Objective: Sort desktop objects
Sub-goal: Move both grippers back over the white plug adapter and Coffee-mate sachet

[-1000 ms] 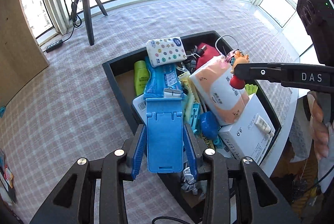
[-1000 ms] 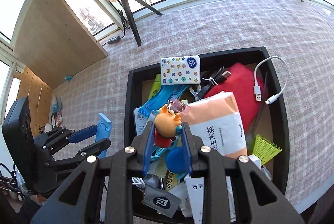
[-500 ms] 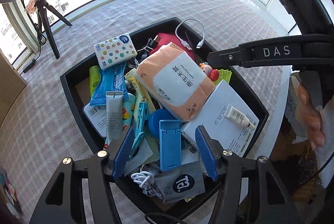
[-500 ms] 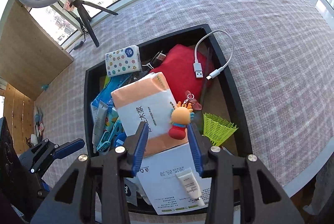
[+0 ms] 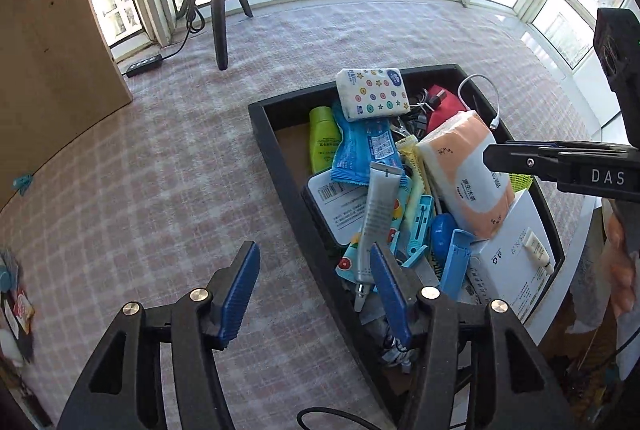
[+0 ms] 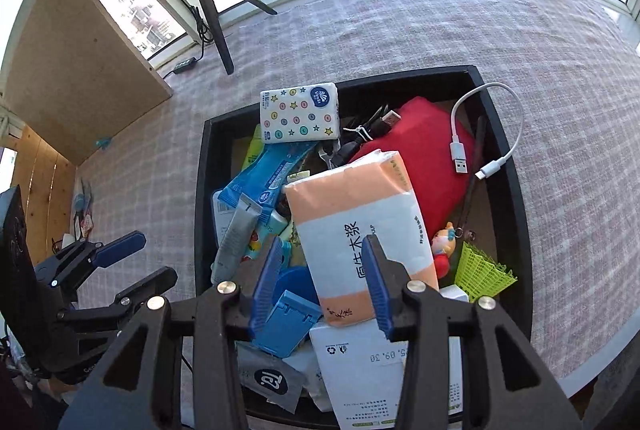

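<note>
Blue stand (image 5: 454, 262) and toy figure (image 6: 443, 248) now in tray (image 5: 280, 165); left hand-held gripper (image 5: 314, 288) closing, right hand-held gripper (image 6: 322, 280) parted, both empty.

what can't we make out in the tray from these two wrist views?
- Tray floor: both views, buried under the pile.
- Red pouch: both views, partly under the tissue pack and cables; its full shape is hidden.
- White box: right view, cut off by the bottom edge and the right gripper.
- Bottle label: left view, too small to read.
- Tray's near corner: left view, behind the left gripper.
</note>
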`<state>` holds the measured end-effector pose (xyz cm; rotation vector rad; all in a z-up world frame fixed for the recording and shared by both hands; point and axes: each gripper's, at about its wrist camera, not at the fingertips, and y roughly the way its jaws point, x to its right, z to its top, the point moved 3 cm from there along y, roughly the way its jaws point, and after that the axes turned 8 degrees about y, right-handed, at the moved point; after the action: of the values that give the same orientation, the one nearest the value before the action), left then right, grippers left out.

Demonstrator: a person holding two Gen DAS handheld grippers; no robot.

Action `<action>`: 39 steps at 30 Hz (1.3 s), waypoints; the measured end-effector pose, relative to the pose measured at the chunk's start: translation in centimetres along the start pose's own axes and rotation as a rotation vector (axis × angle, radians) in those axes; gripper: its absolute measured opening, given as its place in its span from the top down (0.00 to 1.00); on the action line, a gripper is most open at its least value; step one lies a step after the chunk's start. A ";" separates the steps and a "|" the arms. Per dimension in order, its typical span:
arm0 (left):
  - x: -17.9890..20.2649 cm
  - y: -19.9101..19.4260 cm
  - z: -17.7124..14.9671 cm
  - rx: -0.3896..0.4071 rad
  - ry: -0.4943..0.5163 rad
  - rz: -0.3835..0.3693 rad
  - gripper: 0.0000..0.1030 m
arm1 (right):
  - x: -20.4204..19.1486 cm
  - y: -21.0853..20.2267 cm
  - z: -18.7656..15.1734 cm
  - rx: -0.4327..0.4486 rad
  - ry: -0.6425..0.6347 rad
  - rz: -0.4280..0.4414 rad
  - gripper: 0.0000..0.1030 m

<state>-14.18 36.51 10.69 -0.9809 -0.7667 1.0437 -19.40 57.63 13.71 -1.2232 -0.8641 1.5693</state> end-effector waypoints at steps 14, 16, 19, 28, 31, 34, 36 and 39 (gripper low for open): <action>-22.8 -2.7 -8.4 -0.012 -0.404 0.230 0.48 | -16.1 6.1 1.5 -0.074 -0.301 0.054 0.59; -26.0 -3.2 -10.7 -0.025 -0.452 0.272 0.48 | -19.3 7.1 1.4 -0.084 -0.361 0.066 0.59; -30.5 -4.5 -14.4 -0.044 -0.526 0.329 0.48 | -24.6 8.7 1.1 -0.106 -0.460 0.091 0.59; -41.2 -8.3 -24.7 -0.160 -0.616 0.498 0.53 | -40.8 14.0 -1.0 -0.223 -0.651 0.209 0.59; -43.1 -8.2 -26.4 -0.188 -0.613 0.486 0.52 | -45.7 15.9 -3.0 -0.275 -0.712 0.232 0.59; -45.1 -7.8 -27.6 -0.197 -0.650 0.458 0.53 | -49.7 18.2 -5.8 -0.330 -0.767 0.249 0.47; -46.1 -7.6 -27.9 -0.198 -0.662 0.456 0.53 | -51.9 19.8 -7.5 -0.367 -0.782 0.246 0.45; -47.0 -7.0 -28.0 -0.200 -0.676 0.449 0.53 | -54.6 22.4 -9.5 -0.410 -0.778 0.221 0.45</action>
<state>-2.65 -17.02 3.55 -0.9976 -1.2522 1.7599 -12.12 -1.37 7.56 -0.9871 -1.6520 2.1685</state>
